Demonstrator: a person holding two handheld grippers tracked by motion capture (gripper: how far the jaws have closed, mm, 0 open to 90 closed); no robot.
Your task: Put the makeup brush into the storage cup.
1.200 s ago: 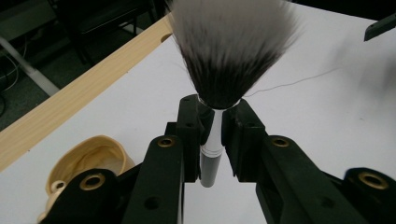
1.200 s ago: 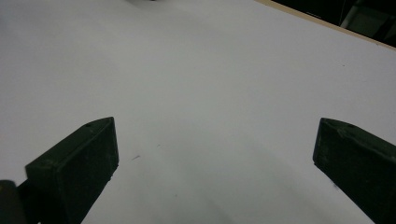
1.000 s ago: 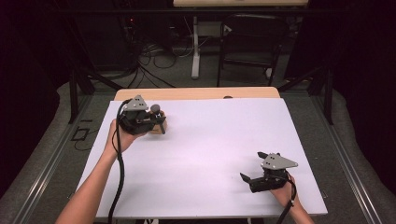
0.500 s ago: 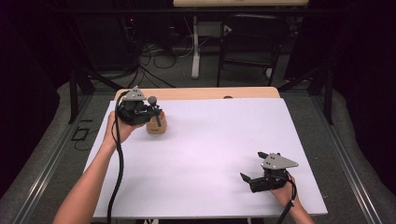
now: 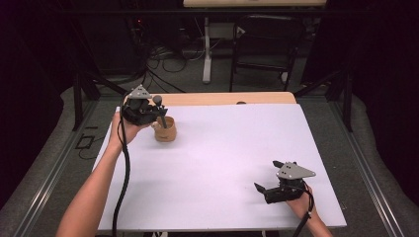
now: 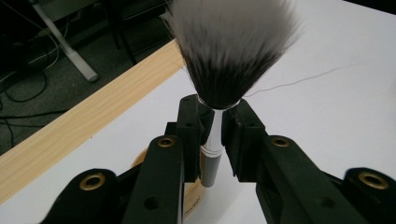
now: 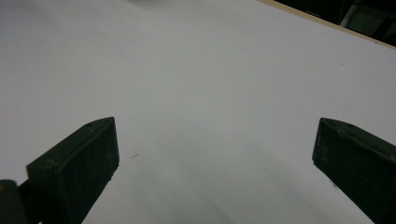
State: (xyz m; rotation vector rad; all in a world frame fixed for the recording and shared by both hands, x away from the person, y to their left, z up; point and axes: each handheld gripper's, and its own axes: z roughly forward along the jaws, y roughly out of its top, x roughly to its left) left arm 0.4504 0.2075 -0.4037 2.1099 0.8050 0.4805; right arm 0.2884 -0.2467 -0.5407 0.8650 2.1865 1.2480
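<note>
My left gripper (image 5: pixel 159 116) is at the far left of the white table (image 5: pixel 232 148), shut on a make-up brush (image 5: pixel 158 106). In the left gripper view its jaws clamp the silver ferrule (image 6: pixel 215 135), with the black-and-white bristles (image 6: pixel 233 46) fanned out above my left gripper (image 6: pixel 215 123). A small wooden cup (image 5: pixel 165 131) stands just under the brush handle, and its rim (image 6: pixel 139 160) peeks from behind the jaws. I cannot tell whether the handle's end is inside it. My right gripper (image 5: pixel 265 174) rests near the front right corner, open and with nothing between its jaws (image 7: pixel 215 154).
A bare wooden strip (image 5: pixel 227 98) runs along the table's far edge. Beyond it on the dark floor are a chair (image 5: pixel 267 44), a desk leg (image 5: pixel 207 54) and loose cables. Black cables trail from both grippers toward the person.
My left gripper has moved toward the far left corner with the brush, uncovering the wooden cup beneath it. The right gripper has stayed put.
</note>
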